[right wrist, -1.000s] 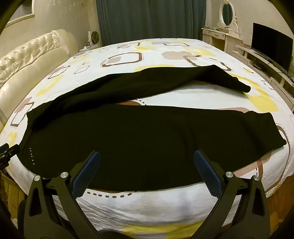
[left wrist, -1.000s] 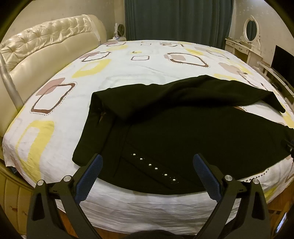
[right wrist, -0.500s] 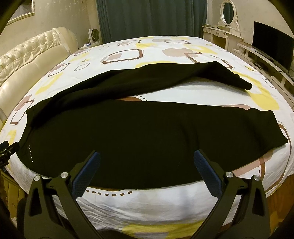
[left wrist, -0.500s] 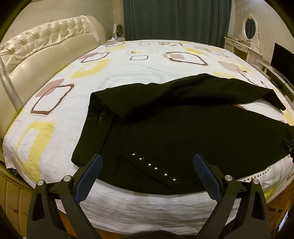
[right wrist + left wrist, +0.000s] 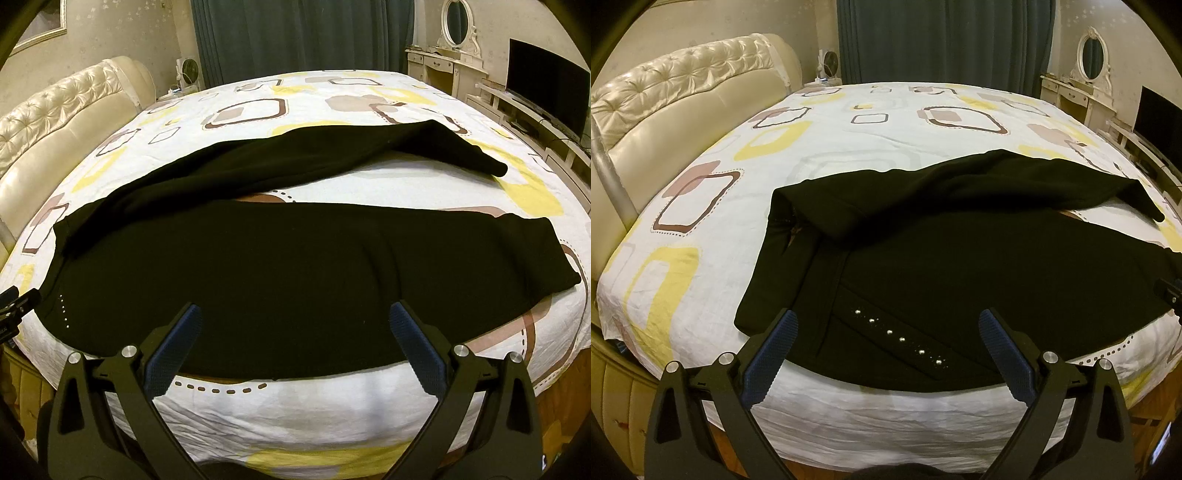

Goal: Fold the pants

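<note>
Bed [image 5: 849, 147] unchanged: pants [image 5: 295, 280] (black) unmoved, tongs [image 5: 886, 325] nearer.

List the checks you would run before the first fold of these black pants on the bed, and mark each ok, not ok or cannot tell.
1. Left gripper open, empty: ok.
2. Right gripper open, empty: ok.
3. Pants spread on the bed: ok.
4. Legs lying together: not ok; the far leg splays away from the near leg.
5. Waistband flat: not ok, bunched at the far corner.
6. Near edge fully on the mattress: cannot tell.
</note>
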Tool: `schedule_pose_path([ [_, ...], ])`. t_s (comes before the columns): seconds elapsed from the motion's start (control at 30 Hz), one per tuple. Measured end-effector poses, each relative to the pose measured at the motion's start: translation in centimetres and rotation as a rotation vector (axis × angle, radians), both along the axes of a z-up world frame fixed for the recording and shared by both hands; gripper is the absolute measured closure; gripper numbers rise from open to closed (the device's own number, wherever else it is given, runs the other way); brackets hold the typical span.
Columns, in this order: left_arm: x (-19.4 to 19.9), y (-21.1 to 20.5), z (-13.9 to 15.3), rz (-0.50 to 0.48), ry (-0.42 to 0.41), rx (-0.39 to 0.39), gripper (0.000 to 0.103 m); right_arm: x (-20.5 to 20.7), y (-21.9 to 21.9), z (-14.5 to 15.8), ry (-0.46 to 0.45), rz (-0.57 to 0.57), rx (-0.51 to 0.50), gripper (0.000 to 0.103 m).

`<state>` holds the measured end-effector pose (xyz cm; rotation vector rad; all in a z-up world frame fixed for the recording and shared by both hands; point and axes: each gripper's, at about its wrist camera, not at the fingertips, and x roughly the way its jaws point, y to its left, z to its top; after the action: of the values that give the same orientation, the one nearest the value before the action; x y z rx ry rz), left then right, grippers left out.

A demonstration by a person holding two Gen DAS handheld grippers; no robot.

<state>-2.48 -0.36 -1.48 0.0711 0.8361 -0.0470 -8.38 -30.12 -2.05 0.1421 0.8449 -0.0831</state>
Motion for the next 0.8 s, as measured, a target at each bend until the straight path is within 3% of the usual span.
schedule_pose_path([
  [0.8, -0.16, -0.51, 0.29, -0.005, -0.004, 0.009, 0.005, 0.26, 0.16, -0.03, 0.003, 0.005, 0.001, 0.002],
])
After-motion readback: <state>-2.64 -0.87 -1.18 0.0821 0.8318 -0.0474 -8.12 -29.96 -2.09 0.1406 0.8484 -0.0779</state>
